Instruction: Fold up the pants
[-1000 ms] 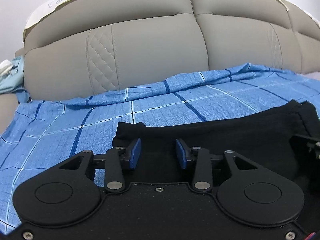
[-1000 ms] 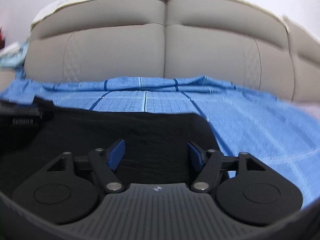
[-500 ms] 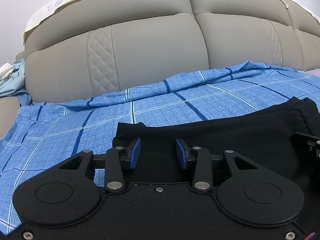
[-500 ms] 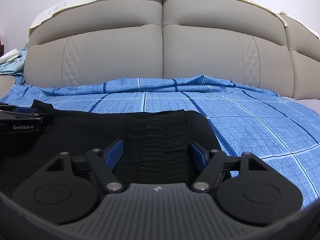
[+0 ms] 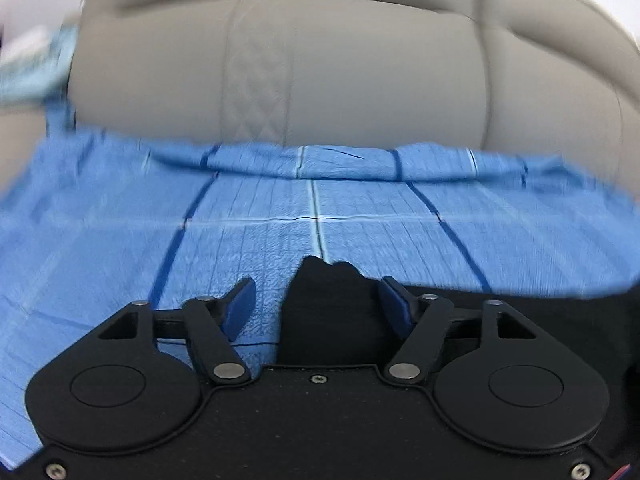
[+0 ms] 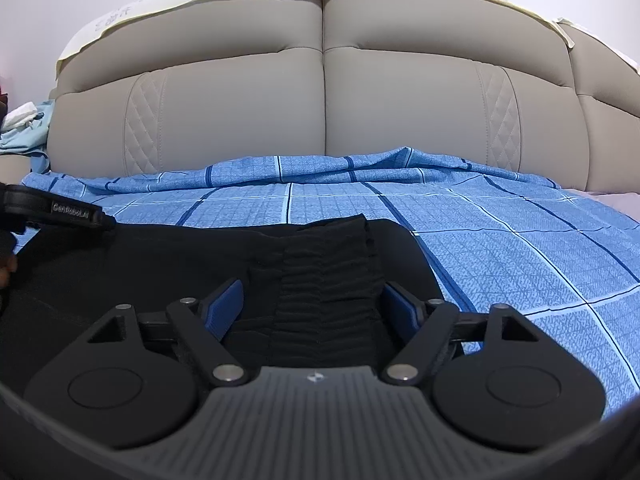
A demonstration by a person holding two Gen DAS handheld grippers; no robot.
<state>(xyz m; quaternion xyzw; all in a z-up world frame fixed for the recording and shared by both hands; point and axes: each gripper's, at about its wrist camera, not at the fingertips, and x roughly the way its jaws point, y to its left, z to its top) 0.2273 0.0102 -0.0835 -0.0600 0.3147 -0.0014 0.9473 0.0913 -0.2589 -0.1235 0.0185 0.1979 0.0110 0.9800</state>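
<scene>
The blue checked sheet [image 6: 500, 248] is covering the bed in front of the beige headboard [image 6: 320, 100], and the black pants [image 6: 160, 272] are lying on it, on the near side away from the headboard, with their long axis running side to side, parallel to the headboard.

The right gripper [image 6: 316, 308] is hovering with its jaws spread wide, the gathered waistband [image 6: 324, 280] sitting straight ahead between the blue pads. The left gripper [image 5: 316, 300] is also standing open, gripping nothing, at the opposite end, where only a pointed corner of the pants [image 5: 324, 296] is showing between its pads, nearer the right one. Each end seems to have its own gripper nearest, so a fold would likely bring one end across to the other.

Compared with half a second ago, the left gripper has swung and opened wider, its view now blurred; the right one is sitting much as before.
</scene>
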